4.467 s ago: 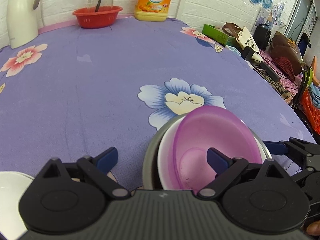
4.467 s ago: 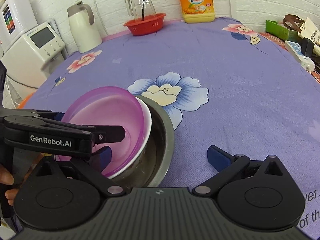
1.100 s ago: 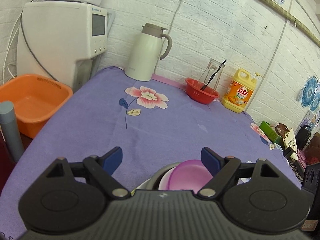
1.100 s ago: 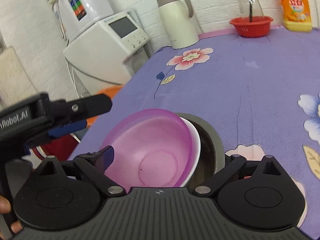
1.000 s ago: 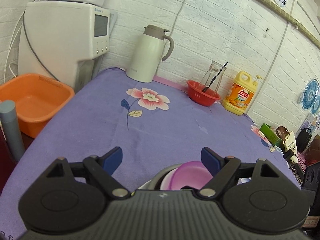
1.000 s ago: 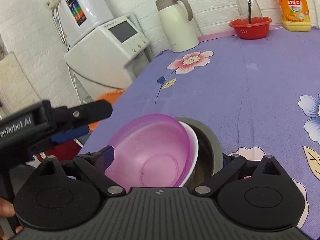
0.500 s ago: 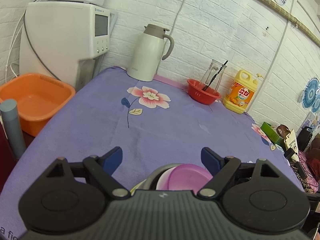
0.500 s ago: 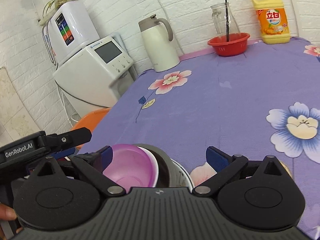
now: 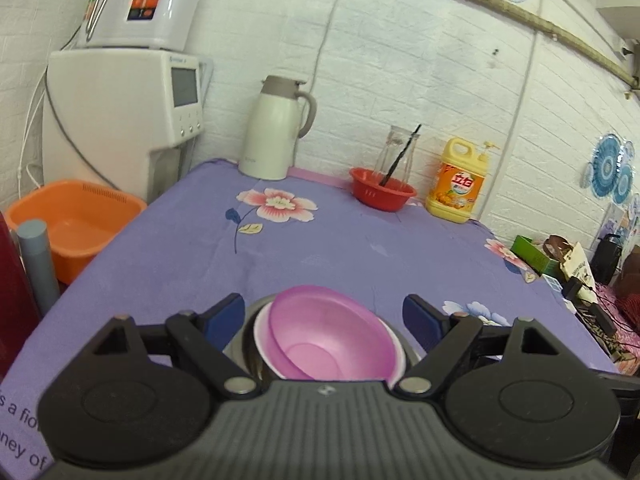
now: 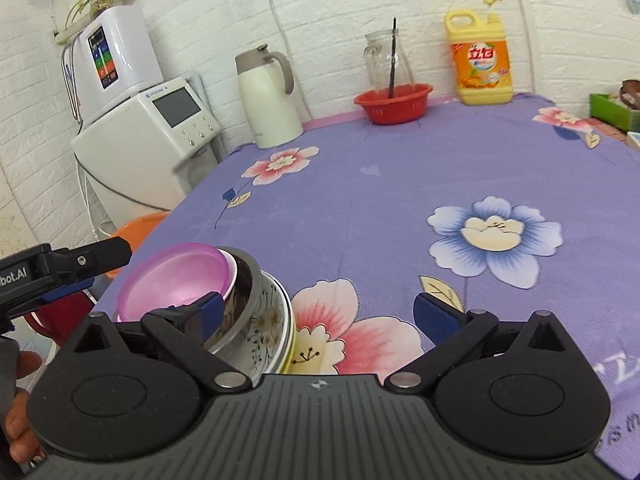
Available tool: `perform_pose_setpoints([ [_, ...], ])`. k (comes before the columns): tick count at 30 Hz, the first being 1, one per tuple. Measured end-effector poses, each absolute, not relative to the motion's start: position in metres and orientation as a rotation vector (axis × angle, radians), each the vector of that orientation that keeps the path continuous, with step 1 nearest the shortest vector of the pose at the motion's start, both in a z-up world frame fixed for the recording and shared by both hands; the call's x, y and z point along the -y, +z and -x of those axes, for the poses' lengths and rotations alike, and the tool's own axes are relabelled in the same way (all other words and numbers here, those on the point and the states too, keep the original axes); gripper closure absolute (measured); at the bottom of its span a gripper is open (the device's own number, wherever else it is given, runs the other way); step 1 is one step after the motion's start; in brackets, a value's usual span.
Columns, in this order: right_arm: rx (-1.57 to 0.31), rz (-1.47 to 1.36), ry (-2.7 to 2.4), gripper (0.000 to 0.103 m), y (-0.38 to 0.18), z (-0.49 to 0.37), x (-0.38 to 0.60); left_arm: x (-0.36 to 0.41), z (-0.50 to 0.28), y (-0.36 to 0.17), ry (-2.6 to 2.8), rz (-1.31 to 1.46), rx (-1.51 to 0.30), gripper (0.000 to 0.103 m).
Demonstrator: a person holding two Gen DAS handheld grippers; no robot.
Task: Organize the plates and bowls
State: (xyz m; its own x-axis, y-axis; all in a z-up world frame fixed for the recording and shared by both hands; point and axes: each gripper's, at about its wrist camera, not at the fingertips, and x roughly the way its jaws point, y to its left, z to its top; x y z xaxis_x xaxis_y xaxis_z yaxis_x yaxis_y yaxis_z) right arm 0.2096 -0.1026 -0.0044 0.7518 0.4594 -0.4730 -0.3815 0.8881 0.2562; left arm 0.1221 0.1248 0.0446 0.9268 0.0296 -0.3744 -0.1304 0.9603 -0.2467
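With my left claw (image 9: 323, 318) and right claw (image 10: 318, 312) both wide and empty around the bowl stack (image 10: 240, 300), I should square it gently, avoiding tipping the pink bowl (image 9: 330, 340) off the table (image 10: 400, 200).

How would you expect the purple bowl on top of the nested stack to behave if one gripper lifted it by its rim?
The purple bowl looks like thin translucent plastic, so it is probably light and may flex. It sits tilted in the white bowl, so it likely comes free easily. Its smooth rim could slip between the pads.
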Motion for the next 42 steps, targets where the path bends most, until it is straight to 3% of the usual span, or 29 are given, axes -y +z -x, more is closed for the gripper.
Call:
perform_pose_setpoints([
  [3,-0.520,-0.123,0.429,0.000,-0.002,-0.190,0.109,-0.113,-0.105,0.041,0.056,0.291,-0.378,0.017],
  [5,-0.504,-0.114,0.405,0.000,-0.004,-0.177,0.113,-0.108,-0.096,0.036,0.039,0.315,-0.400,0.000],
  [24,-0.388,-0.082,0.346,0.000,-0.031,-0.071,0.136,-0.066,0.012,-0.001,0.072,0.253,-0.358,0.000],
  [42,-0.356,-0.013,0.286,0.000,-0.047,-0.037,0.150,-0.037,0.014,-0.004,0.127,0.130,-0.338,0.000],
])
